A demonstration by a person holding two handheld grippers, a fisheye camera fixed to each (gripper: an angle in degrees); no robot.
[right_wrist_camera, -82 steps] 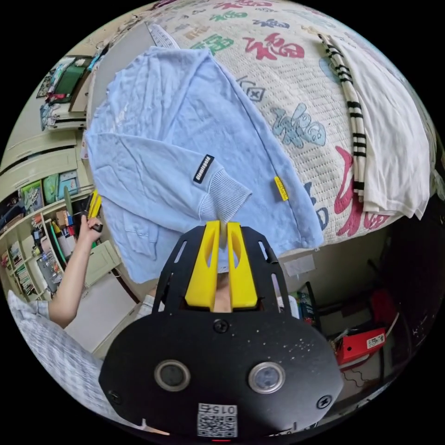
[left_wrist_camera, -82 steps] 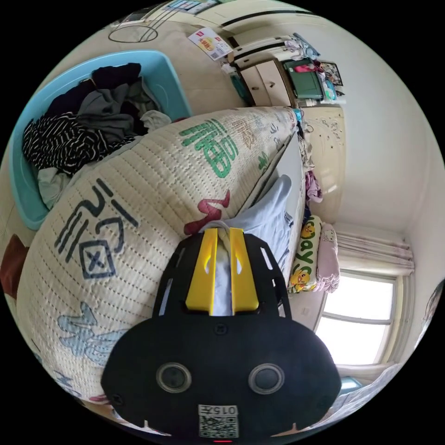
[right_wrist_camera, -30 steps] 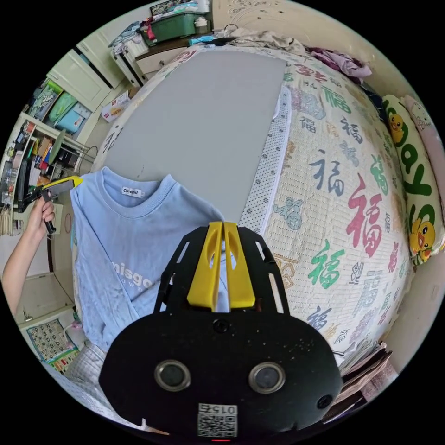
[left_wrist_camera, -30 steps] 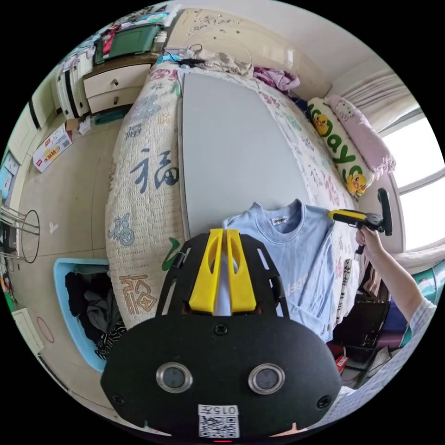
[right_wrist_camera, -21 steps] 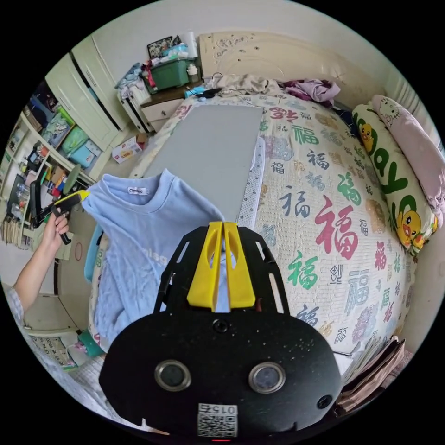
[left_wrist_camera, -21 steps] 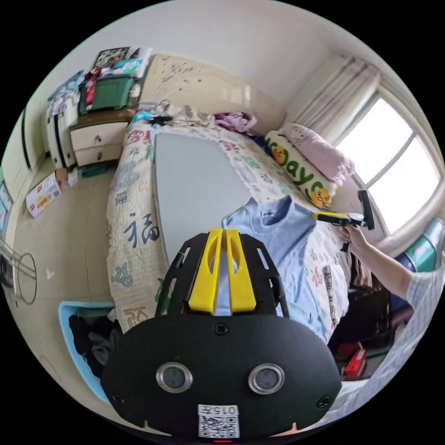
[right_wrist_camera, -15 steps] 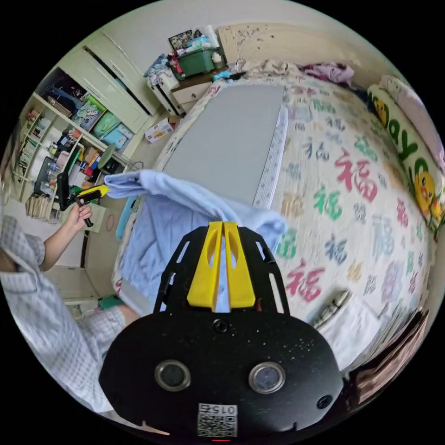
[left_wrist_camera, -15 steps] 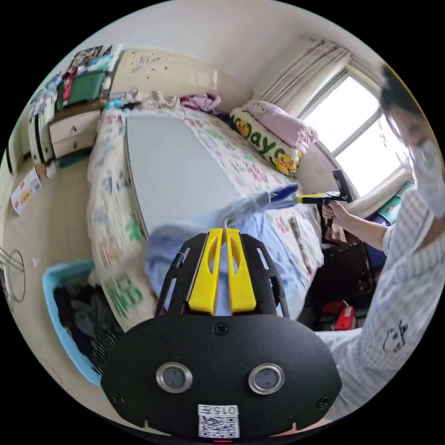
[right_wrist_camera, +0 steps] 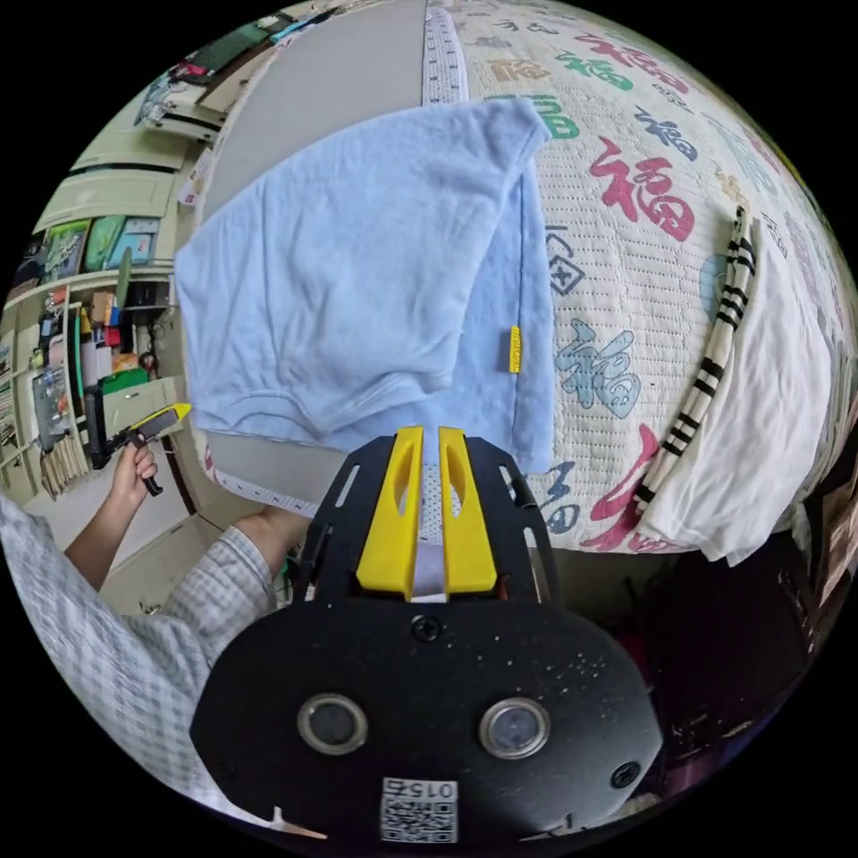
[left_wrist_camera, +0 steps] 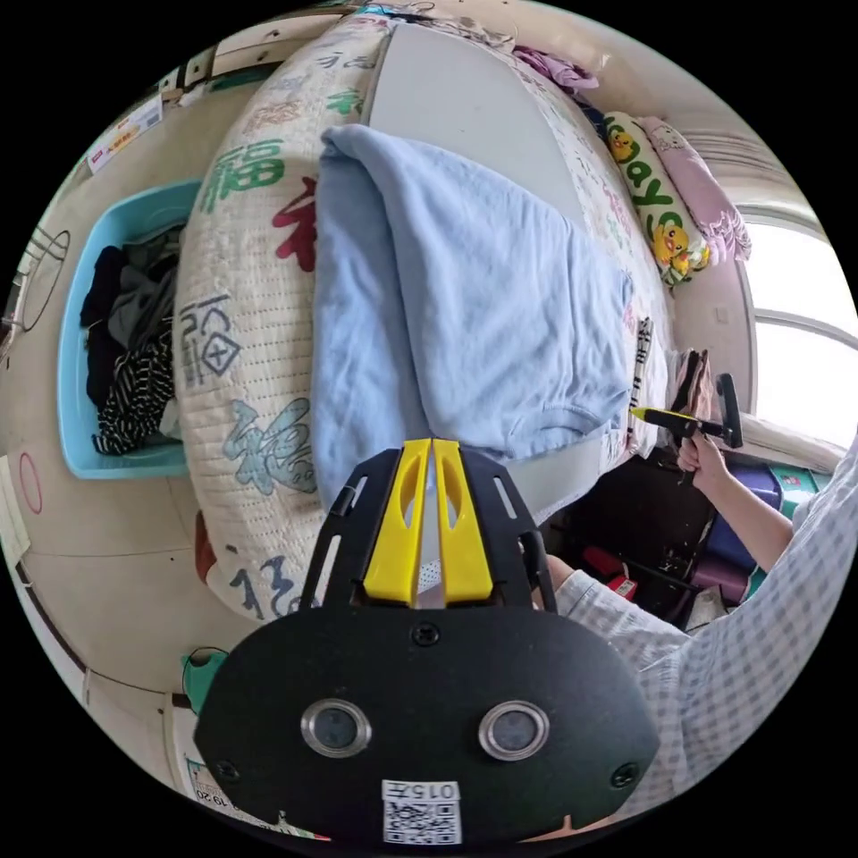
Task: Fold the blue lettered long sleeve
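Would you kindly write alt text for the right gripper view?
A light blue long-sleeve top lies folded over on a patterned quilted bedspread, with the right gripper's yellow jaws hovering empty beside it. A white striped garment lies nearby.

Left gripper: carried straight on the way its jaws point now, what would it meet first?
Probably the near edge of the folded blue sweatshirt on the bed, just beyond the left gripper. A strip of grey board shows beside it there; depth is unclear.
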